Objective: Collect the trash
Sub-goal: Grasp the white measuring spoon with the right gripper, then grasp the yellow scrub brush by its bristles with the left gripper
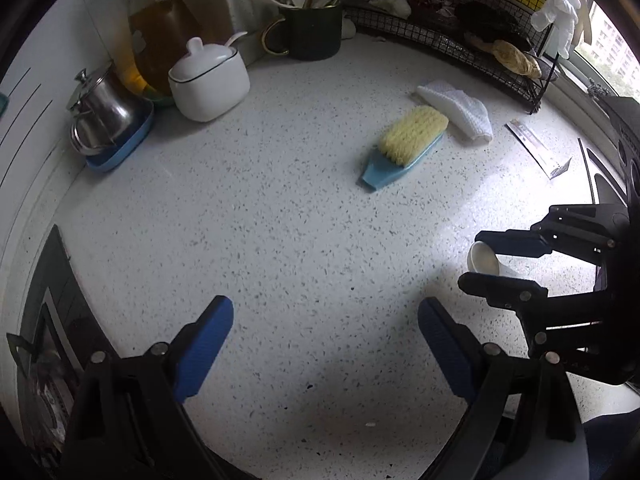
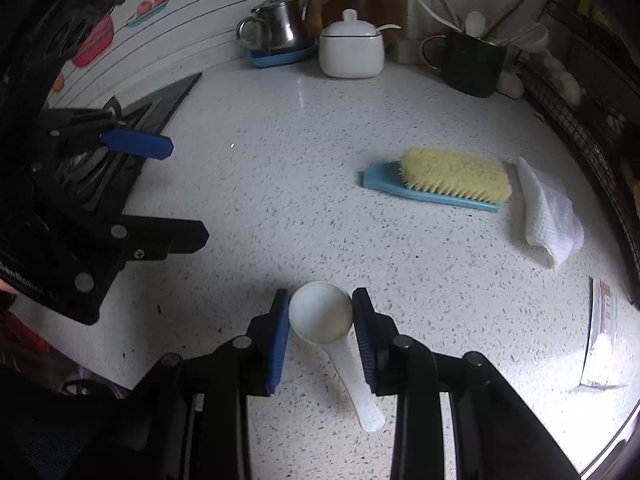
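My right gripper (image 2: 321,312) is shut on the bowl of a white plastic scoop (image 2: 320,318), its handle pointing back toward me over the speckled counter (image 2: 300,200). The scoop also shows in the left wrist view (image 1: 484,257) between the right gripper's fingers (image 1: 508,240). My left gripper (image 1: 326,328) is open and empty above bare counter; it shows in the right wrist view (image 2: 160,192) at the left. A crumpled white paper towel (image 2: 550,216) lies beside a blue brush with yellow bristles (image 2: 444,180). A torn wrapper (image 1: 536,148) lies at the right.
At the back stand a steel teapot (image 2: 276,26) on a blue tray, a white lidded sugar jar (image 2: 352,50), an oil bottle (image 1: 156,36) and a dark mug of utensils (image 2: 474,60). A black wire rack (image 1: 460,32) runs along the right. A stove edge (image 2: 132,128) is at the left.
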Demonstrator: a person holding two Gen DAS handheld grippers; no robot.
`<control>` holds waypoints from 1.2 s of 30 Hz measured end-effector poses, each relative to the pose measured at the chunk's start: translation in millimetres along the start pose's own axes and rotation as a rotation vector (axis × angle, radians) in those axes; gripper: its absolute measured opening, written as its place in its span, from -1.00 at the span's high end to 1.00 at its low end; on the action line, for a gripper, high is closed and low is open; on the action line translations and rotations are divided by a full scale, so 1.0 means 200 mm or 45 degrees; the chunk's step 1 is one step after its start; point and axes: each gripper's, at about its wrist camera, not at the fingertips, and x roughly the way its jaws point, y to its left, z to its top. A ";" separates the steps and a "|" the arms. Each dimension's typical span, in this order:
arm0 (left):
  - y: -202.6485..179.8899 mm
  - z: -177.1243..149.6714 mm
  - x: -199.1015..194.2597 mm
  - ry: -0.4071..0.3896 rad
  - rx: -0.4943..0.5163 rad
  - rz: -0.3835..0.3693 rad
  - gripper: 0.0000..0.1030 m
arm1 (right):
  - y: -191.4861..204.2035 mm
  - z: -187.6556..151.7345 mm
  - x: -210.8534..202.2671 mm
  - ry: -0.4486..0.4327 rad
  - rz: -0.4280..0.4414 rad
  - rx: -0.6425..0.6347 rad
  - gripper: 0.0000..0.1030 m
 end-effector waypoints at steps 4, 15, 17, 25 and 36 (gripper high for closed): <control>-0.04 0.12 0.03 -0.007 0.096 -0.036 -0.79 | -0.09 0.03 -0.07 -0.043 -0.030 0.182 0.44; -0.24 0.42 0.16 -0.001 0.369 -0.116 -0.79 | -0.34 -0.03 -0.18 -0.070 -0.173 0.427 0.43; -0.27 0.46 0.19 0.009 0.395 -0.130 -0.79 | -0.38 -0.03 -0.17 -0.077 -0.186 0.454 0.43; -0.34 0.60 0.35 0.065 0.503 -0.189 -0.79 | -0.49 0.00 -0.15 -0.097 -0.229 0.516 0.43; -0.37 0.74 0.60 0.146 0.570 -0.279 -0.63 | -0.64 0.07 -0.05 -0.129 -0.190 0.571 0.43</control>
